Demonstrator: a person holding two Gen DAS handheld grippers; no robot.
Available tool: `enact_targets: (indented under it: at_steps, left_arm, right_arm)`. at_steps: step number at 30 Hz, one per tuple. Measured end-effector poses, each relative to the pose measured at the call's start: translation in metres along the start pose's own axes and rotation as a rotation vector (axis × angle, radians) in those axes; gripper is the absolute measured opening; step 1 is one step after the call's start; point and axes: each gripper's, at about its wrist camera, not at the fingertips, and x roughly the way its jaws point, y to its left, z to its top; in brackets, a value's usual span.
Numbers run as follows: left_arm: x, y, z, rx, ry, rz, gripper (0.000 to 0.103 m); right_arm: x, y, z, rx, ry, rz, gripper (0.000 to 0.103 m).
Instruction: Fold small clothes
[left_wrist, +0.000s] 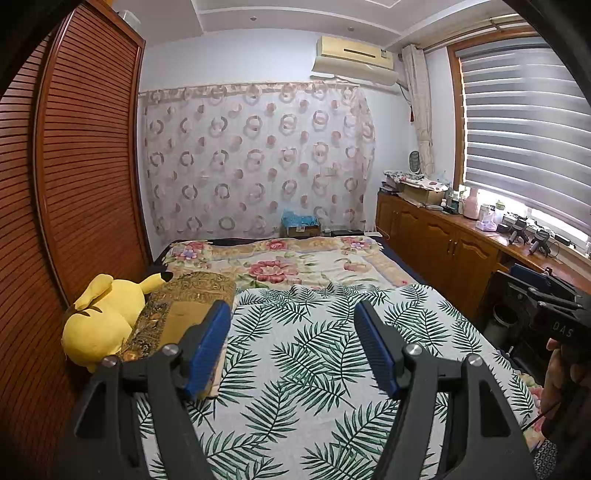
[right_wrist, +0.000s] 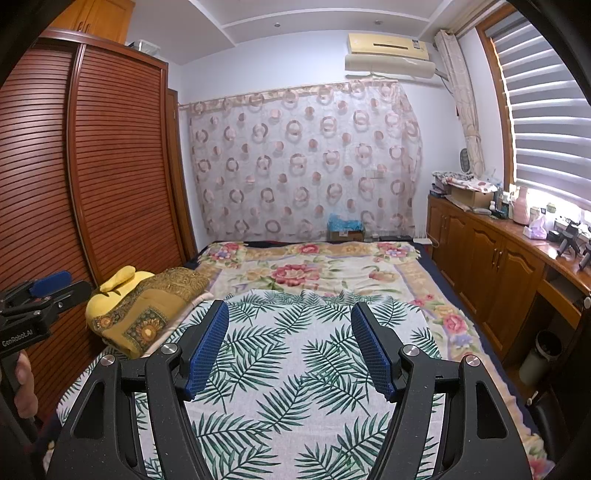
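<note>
Currently I am holding both left tongs (left_wrist: 291, 314) and right tongs (right_wrist: 290, 314) spread wide and gripping nothing, hovering above the palm-leaf cloth (right_wrist: 295, 369), which is lying flat on the bed (right_wrist: 458, 325). Beside it, a folded gold blanket (right_wrist: 147, 310) is leaning against a yellow plush (left_wrist: 99, 317).
</note>
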Motion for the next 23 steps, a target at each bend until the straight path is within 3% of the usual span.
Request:
enact_targets:
  at_steps: [23]
  left_arm:
    - [-0.0014,-0.0001,-0.0012,-0.001,-0.003,-0.001,0.069]
  right_arm:
    - [0.0001,-0.0002,-0.0001,0.001,0.0,0.0,0.071]
